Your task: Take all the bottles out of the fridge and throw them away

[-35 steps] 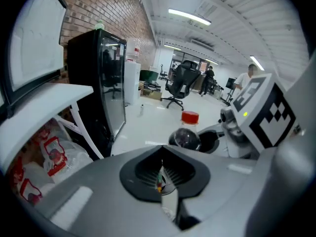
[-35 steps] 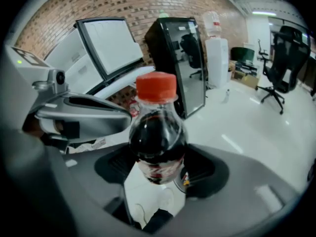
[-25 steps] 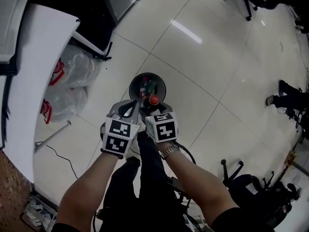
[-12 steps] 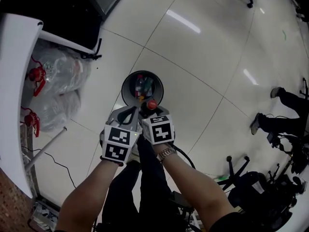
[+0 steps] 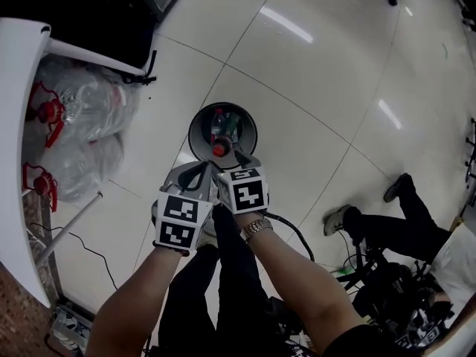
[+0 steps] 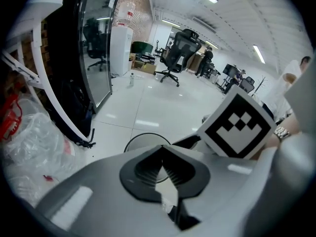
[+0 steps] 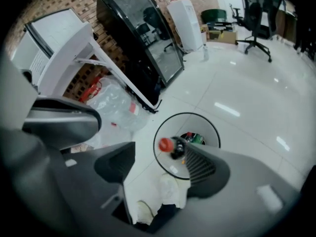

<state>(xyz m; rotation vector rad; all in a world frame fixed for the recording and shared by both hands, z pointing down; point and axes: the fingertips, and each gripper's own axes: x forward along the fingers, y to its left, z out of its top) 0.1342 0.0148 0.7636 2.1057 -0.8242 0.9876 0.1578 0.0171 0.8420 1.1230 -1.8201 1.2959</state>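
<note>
between the earlier head views and this one, the red-capped bottle had shifted from just beside the right gripper toward 11 o'clock, so that it lay over the mouth of the bin. the right gripper was held directly above the bin, at 12 o'clock from the person's forearms, presumably so that a released bottle would fall inside rather than onto the floor. its jaws stood wide apart with nothing clamped between them. the bottle sat just beside the tip of the jaw at 3 o'clock in the right gripper view, and whether it touched that jaw could not be told. judged from this, the drop was under way. the left gripper had its jaws closed tip to tip on nothing. it was parked just beside the right one, at its 9 o'clock, probably to stay out of the drop path. the bottle looked small and dark-bodied, its bright red cap pointing toward 9 o'clock in the right gripper view. other bottles, showing green and red, already lay at the bottom of the bin. the fridge, black with a glass door, stood well apart at 11 o'clock.
</note>
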